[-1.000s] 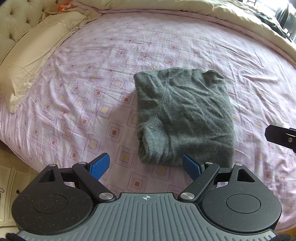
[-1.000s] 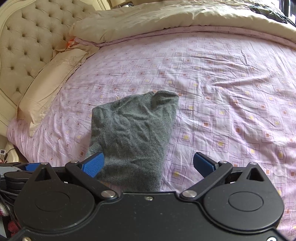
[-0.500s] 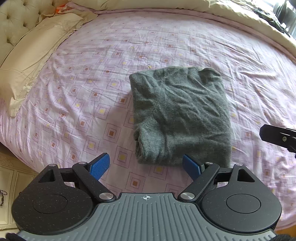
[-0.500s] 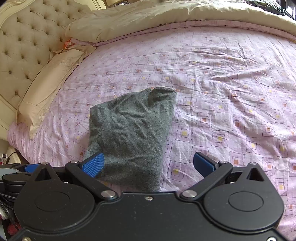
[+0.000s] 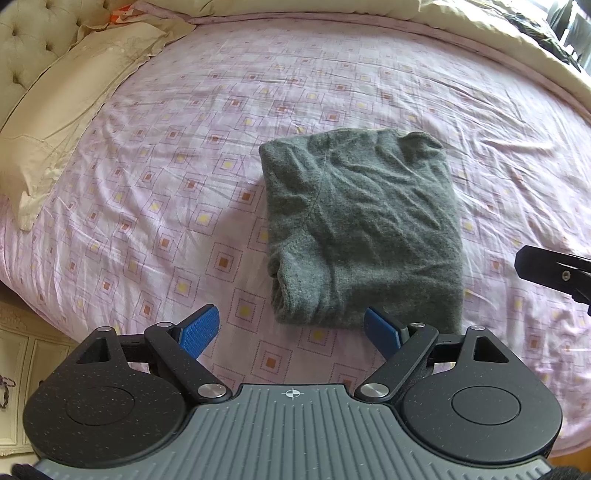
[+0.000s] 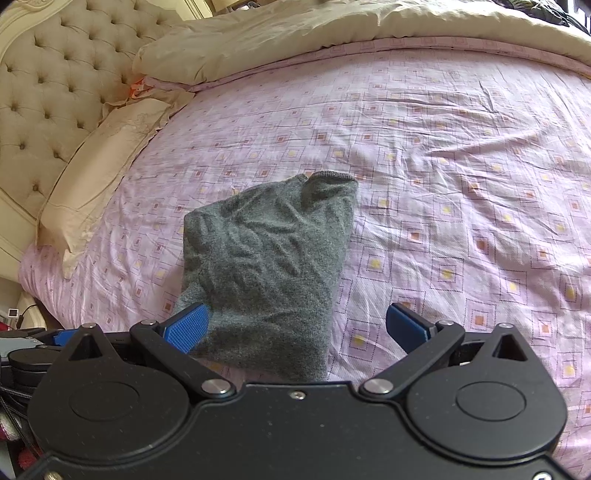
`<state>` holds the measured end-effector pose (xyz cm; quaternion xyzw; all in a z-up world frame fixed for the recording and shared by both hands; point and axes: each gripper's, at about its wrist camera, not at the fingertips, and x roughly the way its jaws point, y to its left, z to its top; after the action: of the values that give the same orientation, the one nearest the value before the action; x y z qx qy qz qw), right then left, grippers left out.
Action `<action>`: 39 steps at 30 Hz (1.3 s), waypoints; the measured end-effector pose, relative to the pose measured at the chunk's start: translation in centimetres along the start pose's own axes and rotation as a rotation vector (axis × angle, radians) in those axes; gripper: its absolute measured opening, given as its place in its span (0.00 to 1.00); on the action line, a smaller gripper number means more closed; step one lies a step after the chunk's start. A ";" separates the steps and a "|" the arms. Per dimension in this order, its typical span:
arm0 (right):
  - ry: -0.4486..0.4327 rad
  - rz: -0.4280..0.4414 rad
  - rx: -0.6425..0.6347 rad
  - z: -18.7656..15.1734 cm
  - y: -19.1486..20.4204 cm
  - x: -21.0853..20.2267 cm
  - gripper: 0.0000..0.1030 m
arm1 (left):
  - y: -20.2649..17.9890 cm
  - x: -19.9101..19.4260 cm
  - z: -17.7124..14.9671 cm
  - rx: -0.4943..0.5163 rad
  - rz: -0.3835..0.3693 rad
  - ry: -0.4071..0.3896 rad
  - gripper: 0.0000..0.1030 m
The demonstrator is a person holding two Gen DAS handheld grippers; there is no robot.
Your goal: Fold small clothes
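On the pink bed sheet [image 5: 177, 155] lies a folded gray sweater [image 5: 365, 229], out in the middle, well away from the cream pillow [image 5: 70, 122] by the headboard [image 6: 48, 96]. Just in front of the sweater hangs the left gripper [image 5: 291, 330], its blue fingers [image 5: 199, 330] wide apart and holding nothing. Near the sweater's front edge, the right gripper [image 6: 304, 326] is spread wide too, empty.

Right gripper [image 6: 295, 326] hovering over near edge of bed, blue pads [image 6: 186, 326] spread wide, nothing between them. Folded grey sweater [image 6: 266, 266] flat on pink patterned sheet [image 6: 461, 166], near edge, left of middle. Cream pillow [image 6: 99, 173] along left edge against tufted headboard [image 6: 55, 81]. Beige duvet [image 6: 332, 29] bunched at far edge.
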<state>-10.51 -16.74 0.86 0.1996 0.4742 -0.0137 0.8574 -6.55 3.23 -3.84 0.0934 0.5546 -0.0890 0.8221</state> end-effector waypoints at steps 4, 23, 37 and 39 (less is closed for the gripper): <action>0.003 0.000 0.000 0.0 0.0 0.1 0.99 | 0.1 0.1 0.0 -0.006 0.001 0.004 0.83; 0.012 0.002 0.016 -0.2 0.3 0.8 0.99 | 0.1 0.3 0.2 -0.012 -0.006 0.010 0.83; 0.015 0.002 0.032 -0.4 0.5 1.2 0.99 | 0.0 0.5 0.2 -0.016 -0.006 0.012 0.83; 0.015 0.004 0.034 -0.4 0.8 1.3 0.99 | -0.1 0.5 0.2 -0.015 -0.005 0.010 0.83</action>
<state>-10.01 -15.66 -0.14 0.2152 0.4801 -0.0187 0.8502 -6.19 3.10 -4.20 0.0864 0.5594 -0.0866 0.8198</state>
